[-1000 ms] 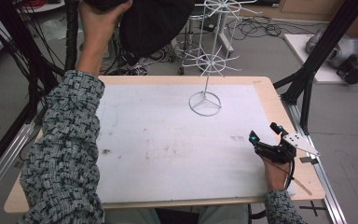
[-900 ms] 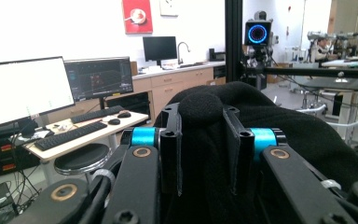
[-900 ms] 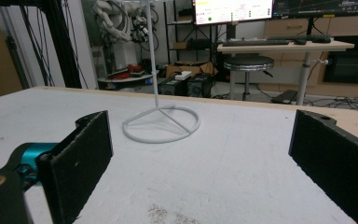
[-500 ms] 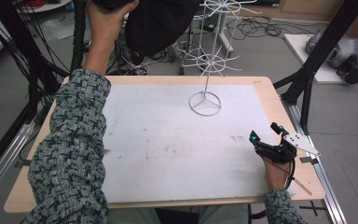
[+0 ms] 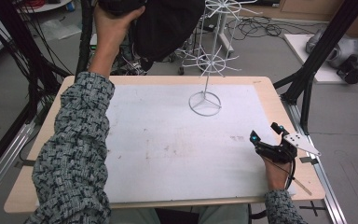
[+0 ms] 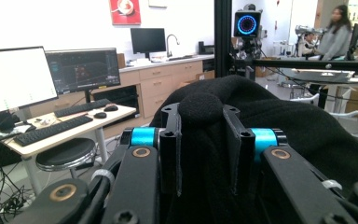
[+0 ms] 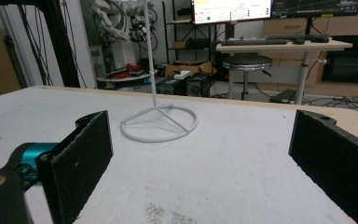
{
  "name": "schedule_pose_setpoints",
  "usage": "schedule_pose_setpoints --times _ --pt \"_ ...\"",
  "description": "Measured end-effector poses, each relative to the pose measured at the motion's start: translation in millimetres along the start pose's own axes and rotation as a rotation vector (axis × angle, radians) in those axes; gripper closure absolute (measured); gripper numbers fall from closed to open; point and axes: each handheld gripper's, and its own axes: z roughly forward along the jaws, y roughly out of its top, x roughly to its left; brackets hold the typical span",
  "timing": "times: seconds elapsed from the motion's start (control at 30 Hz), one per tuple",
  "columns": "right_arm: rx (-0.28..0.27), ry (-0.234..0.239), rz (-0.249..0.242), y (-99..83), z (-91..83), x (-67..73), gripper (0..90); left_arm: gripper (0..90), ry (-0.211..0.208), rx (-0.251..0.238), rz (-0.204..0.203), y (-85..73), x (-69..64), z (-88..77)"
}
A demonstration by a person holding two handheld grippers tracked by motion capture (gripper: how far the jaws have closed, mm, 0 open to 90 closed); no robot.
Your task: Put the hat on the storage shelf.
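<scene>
High view: left gripper [image 6: 200, 140] clamping black fabric item [image 5: 168, 25] (probably hat), holding it above and left of white wire stand [image 5: 206, 88]; right gripper [image 5: 266, 135] resting wide open, empty.

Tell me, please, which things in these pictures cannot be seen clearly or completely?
- Left claw, high view: hidden behind the hand and black cloth.
- Black cloth, left claw view: its shape; the lower edge cuts it off.
- White wire stand, high view: its top, cut off by the upper edge.
- Right claw, right claw view: nothing between the jaws.
</scene>
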Motion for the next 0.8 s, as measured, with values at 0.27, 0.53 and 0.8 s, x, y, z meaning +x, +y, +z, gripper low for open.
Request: schedule_pose_setpoints --times 0.27,0.53,0.8 --pt "0.003 -0.001 0.004 0.0 -0.6 -0.5 5.3 70.1 -0.032 0.042 0.01 -5.9 -0.3 3.6" --pt "0.0 -0.005 0.015 0.3 -1.6 -0.9 5.3 69.9 -0.05 0.125 0.042 -14.1 -3.6 10.3" --pt "0.002 -0.005 0.012 0.4 -1.6 -1.1 5.3 69.0 -0.057 0.159 0.068 -18.5 -11.9 20.2"
